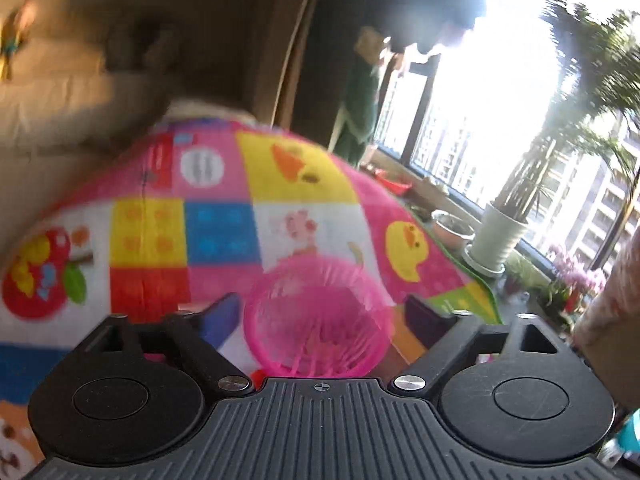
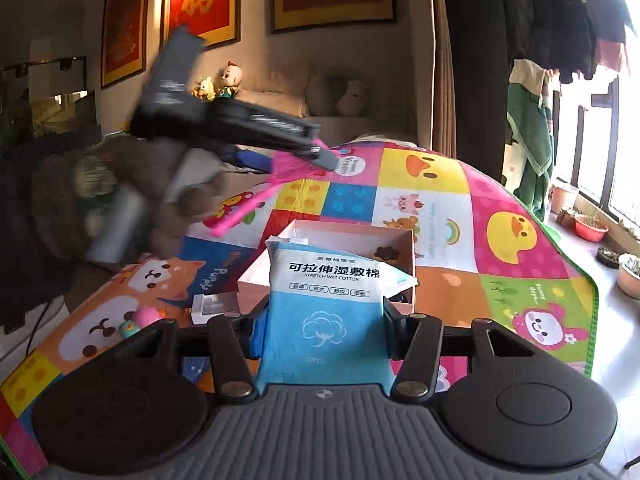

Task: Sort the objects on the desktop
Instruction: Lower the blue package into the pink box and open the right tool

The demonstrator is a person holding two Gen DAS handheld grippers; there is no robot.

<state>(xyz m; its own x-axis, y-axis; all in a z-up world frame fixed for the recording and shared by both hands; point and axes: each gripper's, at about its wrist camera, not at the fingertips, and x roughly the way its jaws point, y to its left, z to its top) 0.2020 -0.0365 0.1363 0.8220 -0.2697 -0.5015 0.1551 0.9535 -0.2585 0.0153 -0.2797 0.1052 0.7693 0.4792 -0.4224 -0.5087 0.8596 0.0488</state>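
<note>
Right gripper [image 2: 324, 316] jaws clamp a blue cotton-pad pack [image 2: 326, 312] above the colourful tabletop [image 2: 460, 248]; it should go squarely into the white box [image 2: 352, 240]. Left gripper [image 1: 316, 312] jaws spread wide around a pink basket [image 1: 318, 320], lifted clear; contact unclear.

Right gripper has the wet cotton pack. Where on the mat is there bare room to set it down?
Bare mat lies right of the open box, from the rainbow square to the green edge, and beyond the box on the far squares. Crowded: left of the box, a small white case and round toys, with the lifted pink basket above.
</note>
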